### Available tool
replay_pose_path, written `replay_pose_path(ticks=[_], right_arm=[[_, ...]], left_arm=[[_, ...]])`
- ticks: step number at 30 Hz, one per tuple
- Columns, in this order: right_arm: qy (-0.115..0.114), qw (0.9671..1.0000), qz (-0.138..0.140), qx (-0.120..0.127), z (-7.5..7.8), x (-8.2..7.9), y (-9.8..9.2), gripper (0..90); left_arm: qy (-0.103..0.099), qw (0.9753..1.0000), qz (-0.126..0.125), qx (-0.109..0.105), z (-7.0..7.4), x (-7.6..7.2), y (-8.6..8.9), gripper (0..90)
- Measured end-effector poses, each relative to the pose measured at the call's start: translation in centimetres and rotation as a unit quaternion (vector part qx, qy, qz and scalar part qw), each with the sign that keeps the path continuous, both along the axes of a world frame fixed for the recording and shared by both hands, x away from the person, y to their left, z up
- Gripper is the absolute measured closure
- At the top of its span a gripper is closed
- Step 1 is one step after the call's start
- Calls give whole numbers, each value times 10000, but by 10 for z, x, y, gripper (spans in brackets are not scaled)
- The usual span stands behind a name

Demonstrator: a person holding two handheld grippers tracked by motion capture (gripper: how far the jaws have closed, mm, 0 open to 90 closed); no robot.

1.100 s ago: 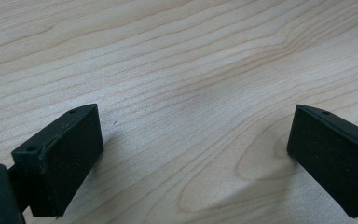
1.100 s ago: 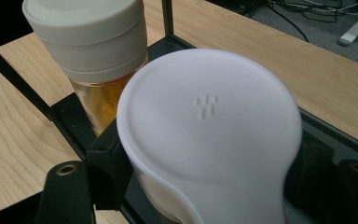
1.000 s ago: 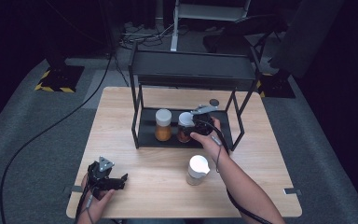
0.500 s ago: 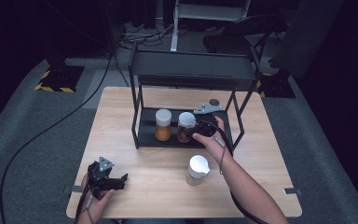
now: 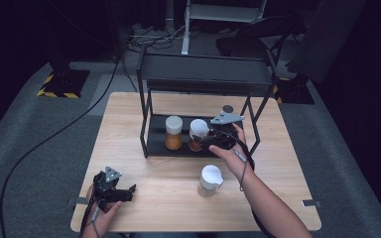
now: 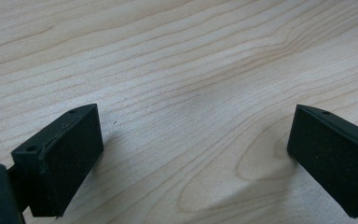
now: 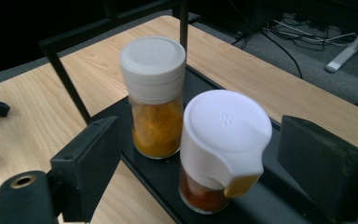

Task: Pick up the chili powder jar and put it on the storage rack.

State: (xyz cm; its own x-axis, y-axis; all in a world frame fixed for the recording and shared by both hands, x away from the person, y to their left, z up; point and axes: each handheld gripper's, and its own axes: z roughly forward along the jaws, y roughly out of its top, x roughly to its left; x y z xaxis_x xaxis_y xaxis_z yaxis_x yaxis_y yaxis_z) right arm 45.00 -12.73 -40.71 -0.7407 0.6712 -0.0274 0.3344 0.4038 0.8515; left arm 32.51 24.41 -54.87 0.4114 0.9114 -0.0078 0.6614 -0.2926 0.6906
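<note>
Two glass spice jars, yellow-filled (image 7: 154,100) and red-filled (image 7: 221,149), are stood on the black metal rack's lower shelf (image 7: 168,179); the right gripper (image 7: 214,168), jaws wide, brackets the latter ungripped. A third white-capped jar (image 5: 210,179) is left on the wooden table (image 5: 278,148); the left gripper (image 6: 193,161) is held wide, empty.

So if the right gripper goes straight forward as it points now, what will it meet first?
Most likely the red spice jar on the rack's lower shelf: it stands between the open jaws of the right gripper. The orange spice jar stands behind it, to one side.

Dark room, grey carpet (image 5: 25,148), wooden table (image 5: 278,148).
</note>
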Motion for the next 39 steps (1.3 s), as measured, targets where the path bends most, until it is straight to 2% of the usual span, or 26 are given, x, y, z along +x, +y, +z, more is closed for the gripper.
replay_pose_path(ticks=[25,39], right_arm=[[-177,9997,185,66,6,-52,-12,137],[-133,9994,279,143,4,-78,-23,137]], left_arm=[[0,10000,3,0,0,0,0,29],[1,10000,4,0,0,0,0,29]])
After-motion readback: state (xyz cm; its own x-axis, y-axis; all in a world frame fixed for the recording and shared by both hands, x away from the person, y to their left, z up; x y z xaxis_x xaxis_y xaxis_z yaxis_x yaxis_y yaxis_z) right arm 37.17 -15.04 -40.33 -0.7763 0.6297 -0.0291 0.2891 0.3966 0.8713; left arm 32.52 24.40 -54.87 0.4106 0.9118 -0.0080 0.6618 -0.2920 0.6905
